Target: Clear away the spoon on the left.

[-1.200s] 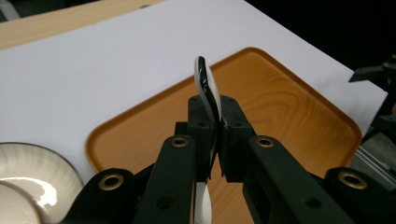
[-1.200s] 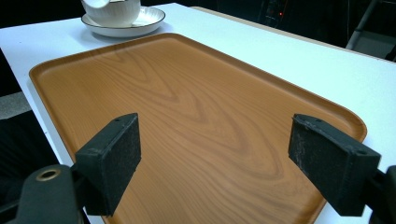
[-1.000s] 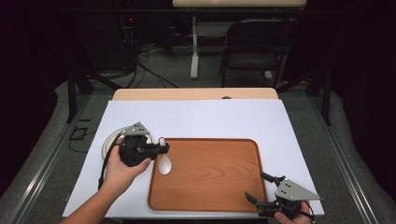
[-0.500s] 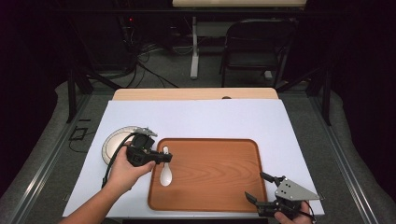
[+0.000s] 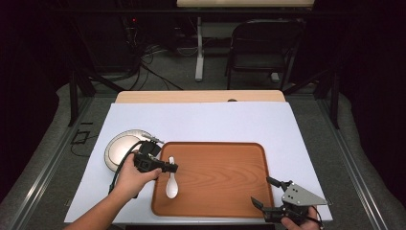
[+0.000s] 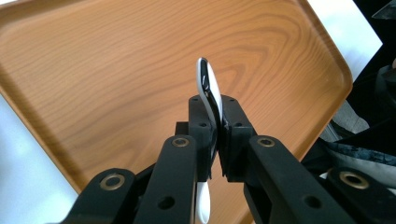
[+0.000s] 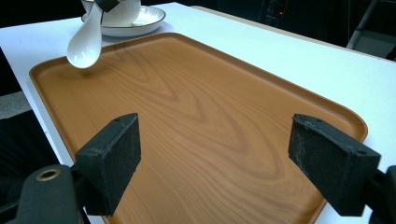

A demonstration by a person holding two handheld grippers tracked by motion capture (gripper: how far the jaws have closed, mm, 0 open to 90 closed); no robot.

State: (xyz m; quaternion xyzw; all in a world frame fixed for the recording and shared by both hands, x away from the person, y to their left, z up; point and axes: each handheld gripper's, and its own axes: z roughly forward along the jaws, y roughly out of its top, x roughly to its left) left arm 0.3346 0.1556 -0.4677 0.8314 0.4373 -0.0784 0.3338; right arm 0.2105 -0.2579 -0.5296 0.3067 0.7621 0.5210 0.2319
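Note:
A white ceramic spoon (image 5: 171,184) hangs over the left part of a wooden tray (image 5: 220,191), bowl end down and toward the person. My left gripper (image 5: 171,167) is shut on its handle. In the left gripper view the handle (image 6: 208,86) sticks up between the closed jaws, and the spoon's bowl (image 6: 201,210) shows below them over the tray (image 6: 116,70). My right gripper (image 5: 262,190) stands open at the tray's near right corner with nothing between its pads (image 7: 112,161). The right gripper view shows the spoon (image 7: 84,44) hanging at the far end of the tray (image 7: 210,121).
A white plate (image 5: 119,148) with a dark rim lies left of the tray, just behind the left hand; in the right gripper view a white bowl (image 7: 122,10) stands on the plate (image 7: 152,18). The white tabletop (image 5: 215,120) stretches beyond the tray.
My left gripper has carried the spoon a little rightward and toward the person, from the tray's left edge to over the tray. The right gripper has stayed put.

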